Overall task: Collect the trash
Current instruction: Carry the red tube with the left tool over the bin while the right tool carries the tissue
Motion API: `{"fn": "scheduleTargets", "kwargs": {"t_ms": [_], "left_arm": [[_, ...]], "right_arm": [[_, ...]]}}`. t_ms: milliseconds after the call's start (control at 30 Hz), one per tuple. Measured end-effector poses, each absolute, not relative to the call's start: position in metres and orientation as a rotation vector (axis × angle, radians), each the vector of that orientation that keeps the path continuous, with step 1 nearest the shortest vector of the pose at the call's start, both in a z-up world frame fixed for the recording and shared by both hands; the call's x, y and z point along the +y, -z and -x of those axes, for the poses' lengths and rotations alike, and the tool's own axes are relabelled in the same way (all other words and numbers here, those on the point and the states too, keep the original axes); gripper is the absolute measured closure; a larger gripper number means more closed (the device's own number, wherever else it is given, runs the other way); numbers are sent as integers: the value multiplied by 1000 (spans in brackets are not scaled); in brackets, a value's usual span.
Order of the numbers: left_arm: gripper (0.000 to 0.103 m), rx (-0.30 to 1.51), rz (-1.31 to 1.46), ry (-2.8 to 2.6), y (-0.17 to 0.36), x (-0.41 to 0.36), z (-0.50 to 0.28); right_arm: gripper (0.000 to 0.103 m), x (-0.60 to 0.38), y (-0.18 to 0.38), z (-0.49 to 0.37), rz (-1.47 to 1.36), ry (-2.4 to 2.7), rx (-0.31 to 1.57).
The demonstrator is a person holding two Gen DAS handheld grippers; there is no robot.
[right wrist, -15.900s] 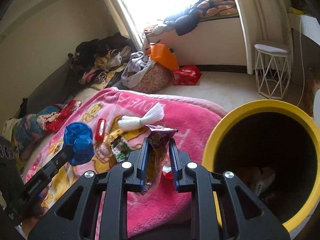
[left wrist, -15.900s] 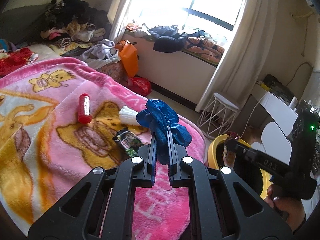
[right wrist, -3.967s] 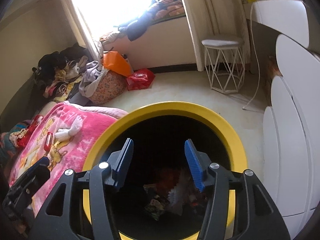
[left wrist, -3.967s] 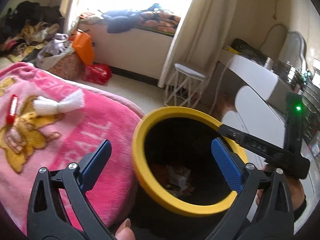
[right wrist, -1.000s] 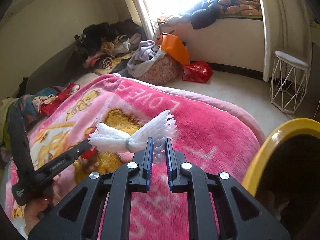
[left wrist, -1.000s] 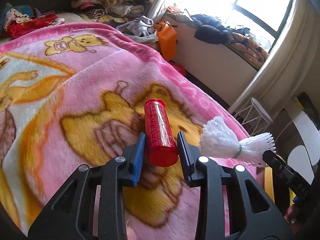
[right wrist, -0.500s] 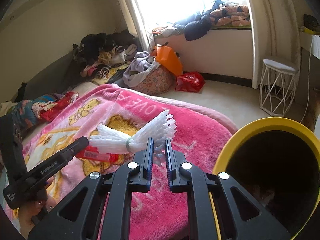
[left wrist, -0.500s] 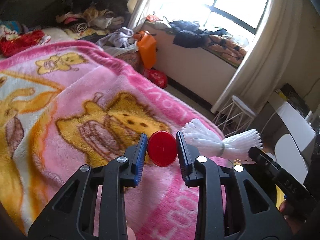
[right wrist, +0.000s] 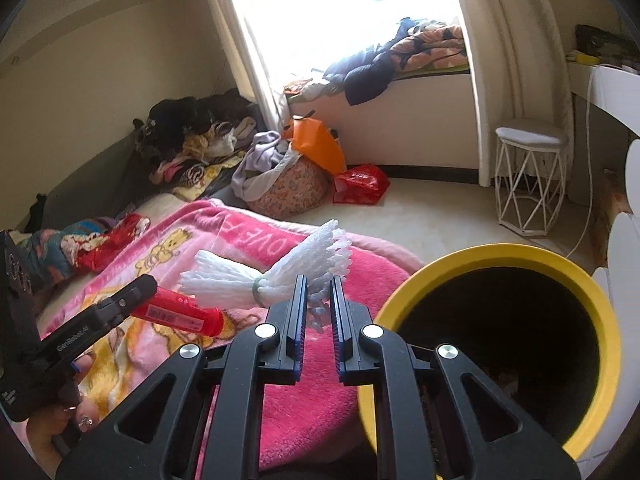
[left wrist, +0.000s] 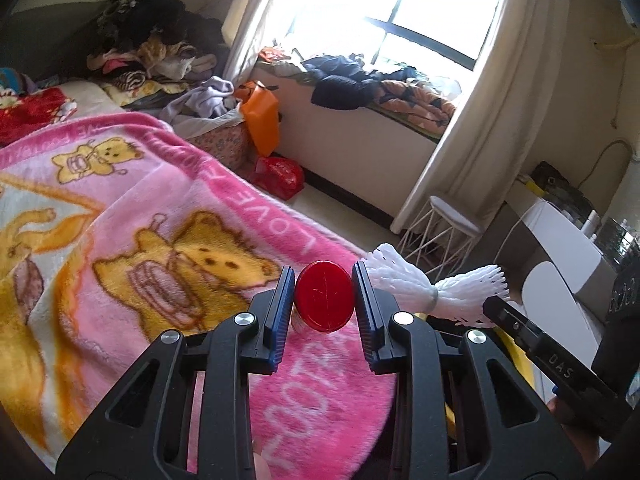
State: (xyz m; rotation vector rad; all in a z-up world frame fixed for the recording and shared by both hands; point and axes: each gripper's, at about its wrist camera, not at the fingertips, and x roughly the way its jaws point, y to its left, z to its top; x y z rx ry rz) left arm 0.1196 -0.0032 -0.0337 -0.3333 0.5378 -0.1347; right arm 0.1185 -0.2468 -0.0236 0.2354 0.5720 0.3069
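Trash is in both of my grippers now: the red tube sits end-on between the pads of my left gripper, clamped on both sides, and the white foam net is pinched by one frilled end in my right gripper, whose jaws stand narrow on it. Both pieces are lifted off the pink blanket, which lies left of the bin.

I judge the step in hand to be the carry to the bin, pick-up being done for these two. The bin's yellow rim is just right of my right gripper, its dark mouth open and facing up, with some litter faintly visible at the bottom. The net hangs left of the rim, not yet over the mouth; the tube is further left again, over the blanket.

Next I need to swing right until each piece is over the mouth, inside the rim, and only then widen the jaws. The net is light and splayed, so I would want it well past the rim to keep a frill from catching. The tube is rigid and should drop straight. I see no other litter on the blanket from either view.
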Motion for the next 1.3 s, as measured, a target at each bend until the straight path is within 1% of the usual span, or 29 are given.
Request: {"fn": "scheduleTargets", "kwargs": {"t_ms": [600, 933, 1300], "left_arm": [[80, 514, 224, 246, 9, -76, -108], [80, 508, 167, 303, 4, -109, -104], [80, 521, 118, 359, 10, -141, -104]], "right_arm": [[92, -326, 17, -91, -346, -192, 512], [92, -360, 20, -83, -359, -99, 492], [92, -391, 34, -82, -366, 6, 514]]}}
